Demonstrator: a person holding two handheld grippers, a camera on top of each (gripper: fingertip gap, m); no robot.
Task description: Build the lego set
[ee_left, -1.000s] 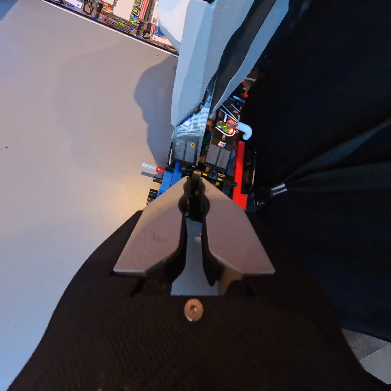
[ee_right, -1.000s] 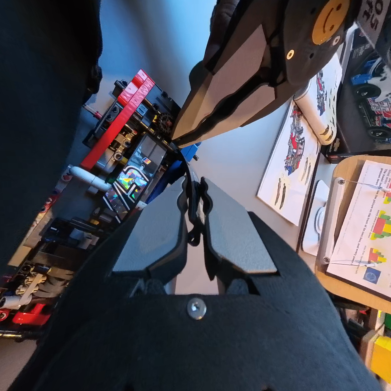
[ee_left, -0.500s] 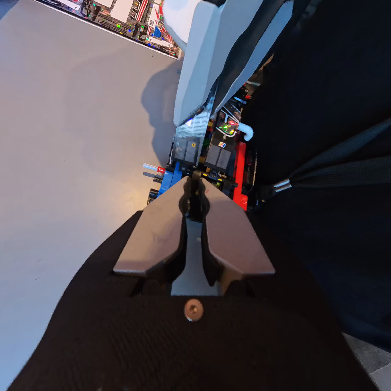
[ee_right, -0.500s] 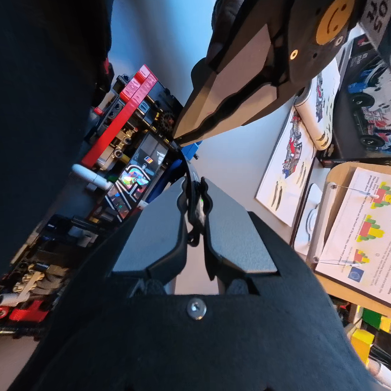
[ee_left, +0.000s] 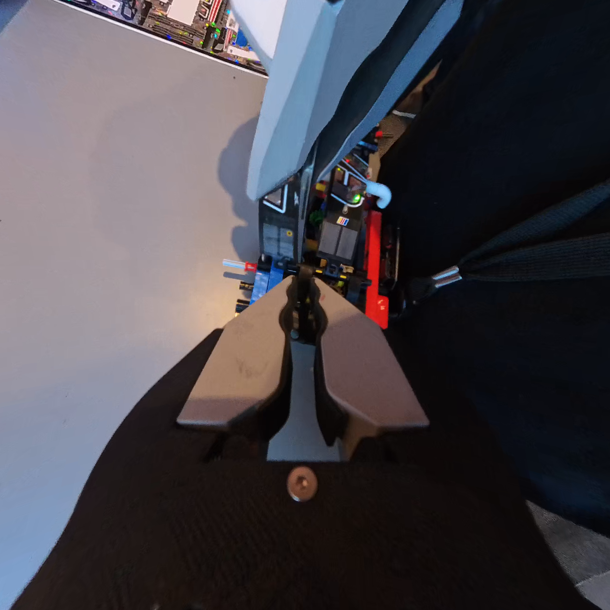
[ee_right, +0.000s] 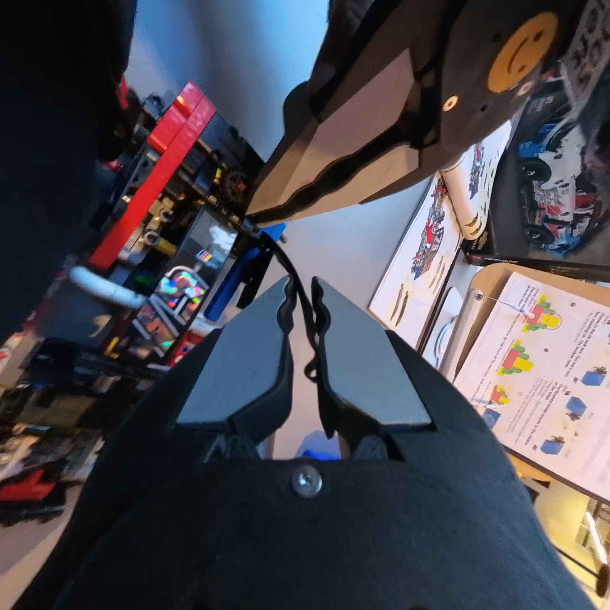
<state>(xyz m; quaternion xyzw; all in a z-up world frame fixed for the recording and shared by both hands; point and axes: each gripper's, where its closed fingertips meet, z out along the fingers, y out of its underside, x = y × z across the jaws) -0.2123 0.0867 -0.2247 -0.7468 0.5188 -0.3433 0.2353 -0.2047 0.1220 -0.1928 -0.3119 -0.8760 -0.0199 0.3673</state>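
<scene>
My left gripper is pinched closed on a small dark pin at the near edge of the lego model, at 12 o'clock. My right gripper stands slightly parted around a thin black hose running toward the model at 10 o'clock, over the grey surface.

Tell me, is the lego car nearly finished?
Partly. Done: the lego car already has its red beam, gear and shiny panels. In hand: the left gripper pinches a thin black hose at the car; the right gripper has opened around it. Left: loose pieces lie unbuilt.
</scene>
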